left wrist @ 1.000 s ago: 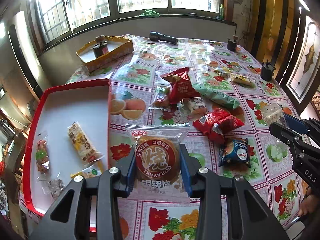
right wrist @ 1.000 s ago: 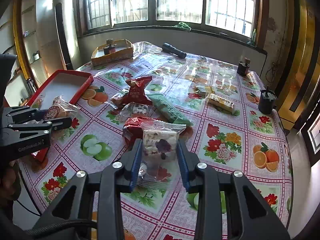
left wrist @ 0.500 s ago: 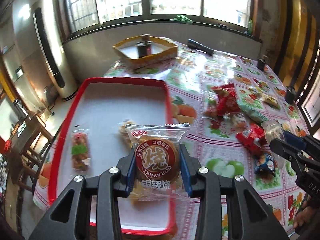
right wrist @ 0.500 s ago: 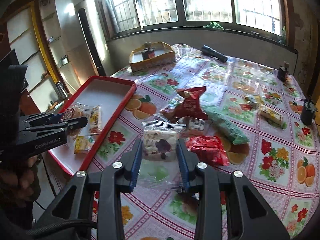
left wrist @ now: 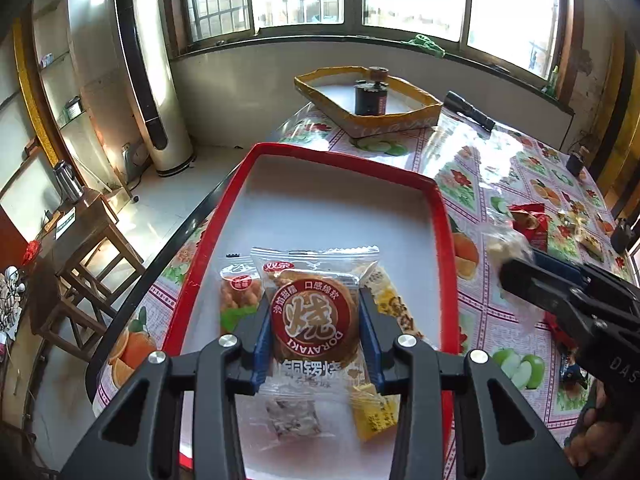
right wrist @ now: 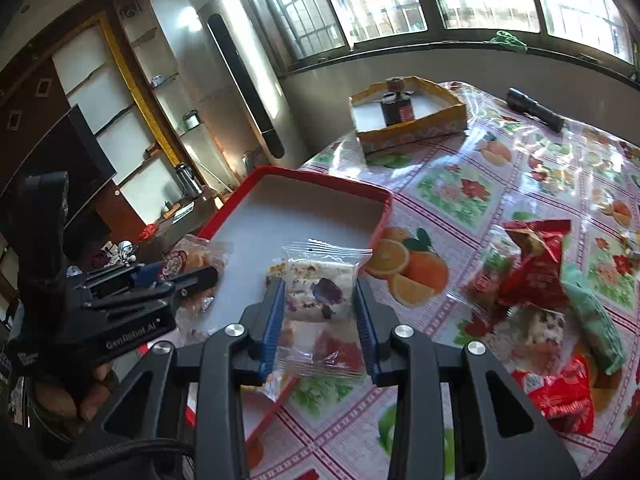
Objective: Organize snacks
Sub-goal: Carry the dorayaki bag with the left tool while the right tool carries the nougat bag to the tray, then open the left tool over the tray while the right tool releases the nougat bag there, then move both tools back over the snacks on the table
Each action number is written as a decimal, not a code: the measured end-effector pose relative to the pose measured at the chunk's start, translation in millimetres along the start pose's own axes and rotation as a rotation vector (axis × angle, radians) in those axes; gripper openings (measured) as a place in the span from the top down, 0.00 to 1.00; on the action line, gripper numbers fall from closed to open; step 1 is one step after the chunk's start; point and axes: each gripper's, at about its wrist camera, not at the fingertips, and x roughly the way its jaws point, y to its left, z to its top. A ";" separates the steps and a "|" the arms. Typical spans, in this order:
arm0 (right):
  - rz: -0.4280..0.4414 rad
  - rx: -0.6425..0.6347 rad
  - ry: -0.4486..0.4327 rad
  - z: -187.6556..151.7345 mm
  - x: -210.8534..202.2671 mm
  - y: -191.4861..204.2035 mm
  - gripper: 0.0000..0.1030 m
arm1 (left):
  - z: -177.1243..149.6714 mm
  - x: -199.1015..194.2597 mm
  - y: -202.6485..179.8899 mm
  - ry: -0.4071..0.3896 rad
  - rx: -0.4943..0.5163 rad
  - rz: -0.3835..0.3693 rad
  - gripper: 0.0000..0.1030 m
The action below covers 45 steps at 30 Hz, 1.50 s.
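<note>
My left gripper [left wrist: 314,322] is shut on a dorayaki packet [left wrist: 314,316] with a round red label and holds it over the near part of the red-rimmed tray [left wrist: 344,208]. Several small snack packets [left wrist: 240,300] lie in the tray under it. My right gripper [right wrist: 320,304] is shut on a clear packet of white nougat [right wrist: 318,286] and holds it above the tray's [right wrist: 296,216] right side. The right gripper also shows at the right of the left wrist view [left wrist: 560,292]; the left one at the left of the right wrist view [right wrist: 152,284].
Loose snacks lie on the flowered tablecloth right of the tray: a red bag [right wrist: 536,264], a green packet [right wrist: 592,320], another red packet [right wrist: 560,392]. A yellow cardboard box [right wrist: 408,120] with a dark jar and a black torch [right wrist: 536,110] stand at the far side. The table edge runs left of the tray.
Both grippers have swung left with their packets, from above the loose snacks to above the tray. Both have kept their grip.
</note>
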 end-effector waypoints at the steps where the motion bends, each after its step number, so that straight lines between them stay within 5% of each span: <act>1: 0.007 -0.008 0.005 4.4 8.7 3.6 0.65 | 1.2 3.8 2.2 0.005 -0.006 0.002 0.63; 11: 0.020 -0.020 0.076 29.3 85.9 7.8 0.64 | 6.0 30.9 15.4 0.050 -0.030 0.010 0.63; 23: -0.019 -0.066 0.118 28.5 120.6 7.6 0.64 | 5.5 46.3 16.1 0.062 -0.007 0.036 0.63; 27: -0.035 -0.080 0.122 28.7 121.3 8.6 0.60 | 6.9 48.7 15.0 0.072 0.000 0.036 0.58; 32: -0.039 -0.075 0.103 30.2 111.9 8.7 0.59 | 8.2 45.9 18.3 0.080 -0.019 0.031 0.38; 45: -0.099 0.004 0.013 14.3 34.9 -23.3 0.47 | 4.9 22.1 -3.2 0.057 -0.005 -0.004 0.35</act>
